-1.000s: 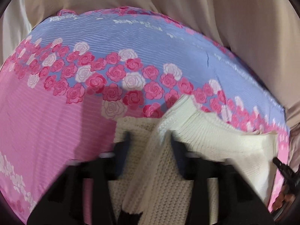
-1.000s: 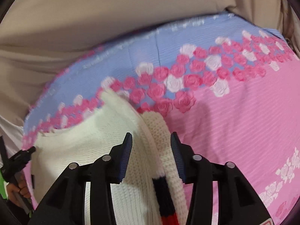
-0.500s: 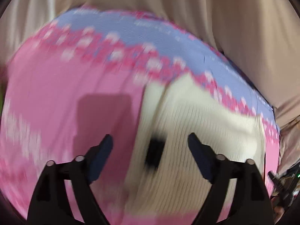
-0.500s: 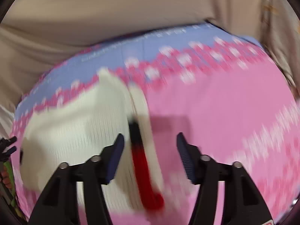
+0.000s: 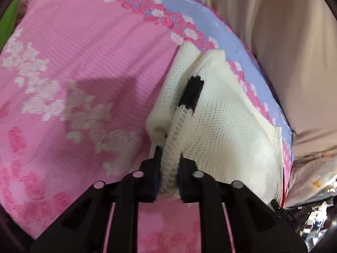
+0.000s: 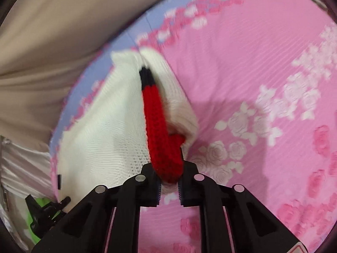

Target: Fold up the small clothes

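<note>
Left gripper: jaws clenched on a cream ribbed band of the knit sweater. The band runs up from the jaws toward 12 o'clock and ends in a black ribbed section. Cream body of the sweater spreads toward 2 o'clock; a rolled cream fold lies at 11 o'clock of the jaws.

Right gripper: jaws clenched on a red ribbed band of the same sweater. The red runs up toward 12 o'clock and turns black near the top. Cream body lies toward 10 o'clock; a cream fold sits at 1 o'clock beside the band.

Sweater rests on a pink bedsheet printed with roses, near its blue border strip. Beige cloth lies beyond the border.

Views differ: red band shows only from the right wrist; the cream band only from the left. A thin red line at the sweater's far edge in the left view may be that band, too small to say.

Left view, 4 o'clock edge: a black object carries small pale lettering, not legible. Right view, 8 o'clock: a black clip-like item over something green; the frame is blurred there.
</note>
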